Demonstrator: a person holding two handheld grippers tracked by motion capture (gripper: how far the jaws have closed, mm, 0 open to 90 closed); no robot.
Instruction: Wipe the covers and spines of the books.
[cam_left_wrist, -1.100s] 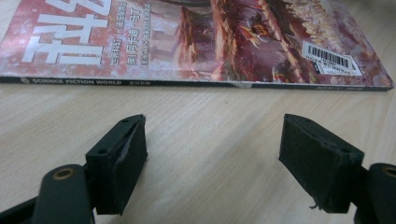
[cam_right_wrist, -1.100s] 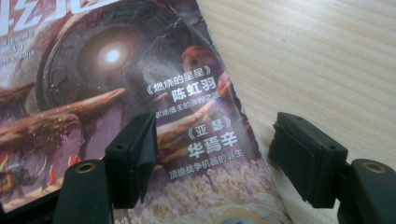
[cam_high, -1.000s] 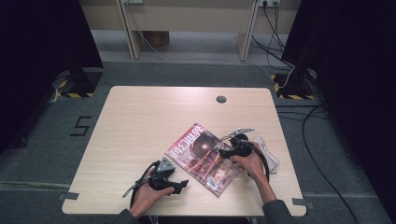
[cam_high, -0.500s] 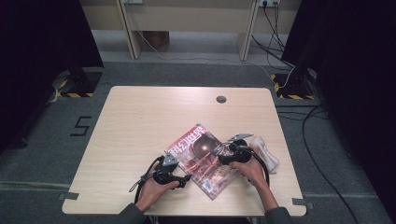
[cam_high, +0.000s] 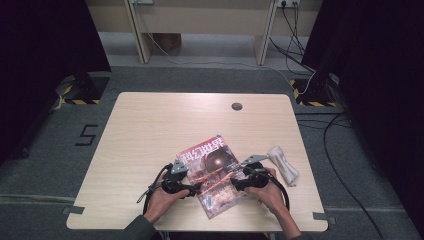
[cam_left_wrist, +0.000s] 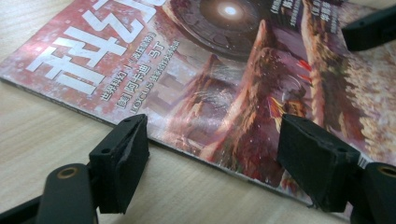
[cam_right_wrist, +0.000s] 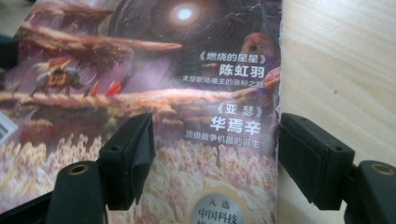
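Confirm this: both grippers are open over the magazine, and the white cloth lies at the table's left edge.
Wrong side. The white cloth lies near the table's right edge, as the high view shows. The left gripper and right gripper are open over the magazine.

Red-brown magazine with white lettering, black claws, pale wood table

magazine | red glossy cover, closed | flat, askew | table's near edge, centre-right
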